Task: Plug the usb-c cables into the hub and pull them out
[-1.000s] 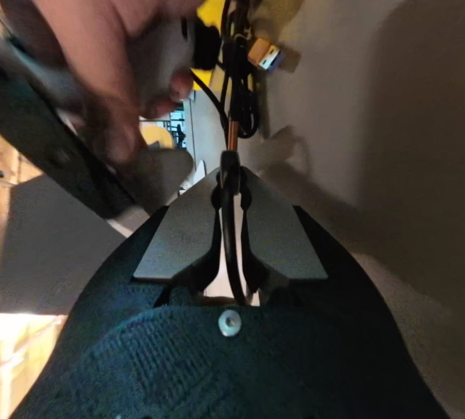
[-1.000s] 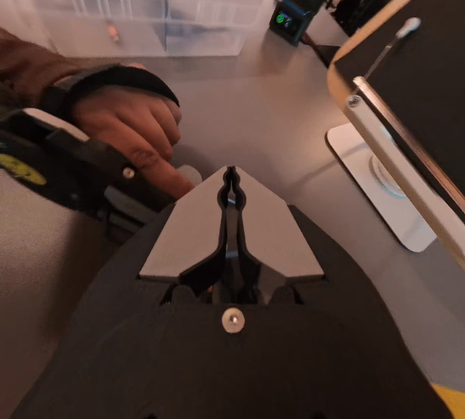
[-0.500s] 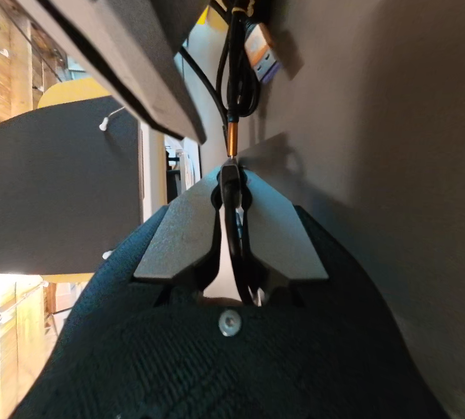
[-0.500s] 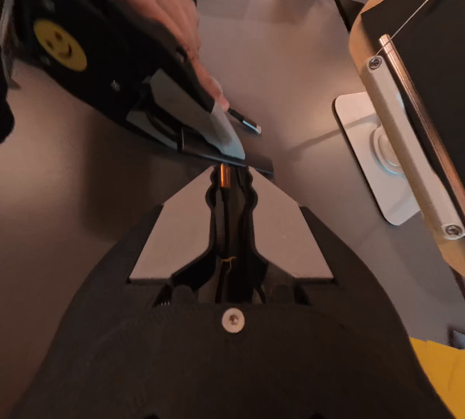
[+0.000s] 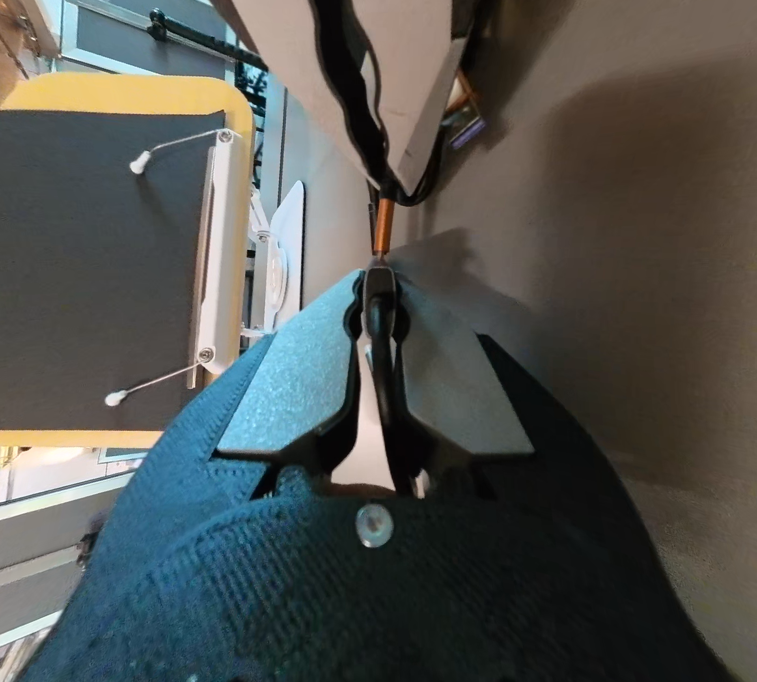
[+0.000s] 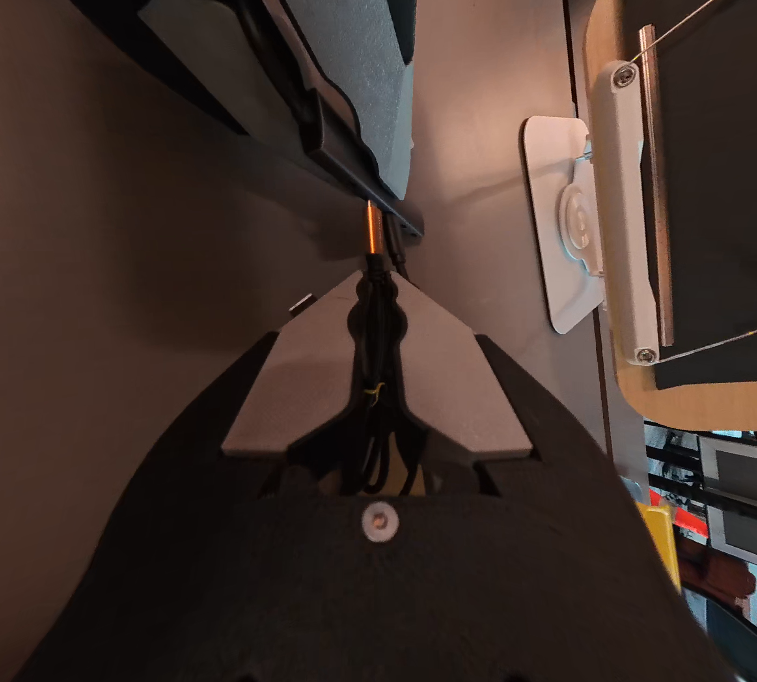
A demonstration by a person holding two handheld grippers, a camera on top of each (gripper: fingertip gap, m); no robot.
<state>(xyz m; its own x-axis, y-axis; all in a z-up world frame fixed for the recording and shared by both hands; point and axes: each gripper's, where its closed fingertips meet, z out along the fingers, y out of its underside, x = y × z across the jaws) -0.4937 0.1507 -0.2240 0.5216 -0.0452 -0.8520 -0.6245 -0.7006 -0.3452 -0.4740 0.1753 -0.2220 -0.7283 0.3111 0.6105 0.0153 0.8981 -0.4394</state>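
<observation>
Both clamped: left gripper [image 5: 379,277] on hub [image 5: 380,285], right gripper [image 6: 379,277] on orange-plug cable [image 6: 375,230]; 2nd black plug [image 6: 395,240] only in right view.

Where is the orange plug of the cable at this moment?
In the right wrist view, the orange plug sits just beyond the tips of the right gripper, its tip at the edge of the dark hub held by the left gripper.

Plug [image 6: 375,232] between right gripper [image 6: 379,275] and hub [image 6: 393,211] ahead

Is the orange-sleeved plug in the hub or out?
In: the orange-sleeved plug has its metal tip meeting the hub's edge; seating depth cannot be told.
</observation>
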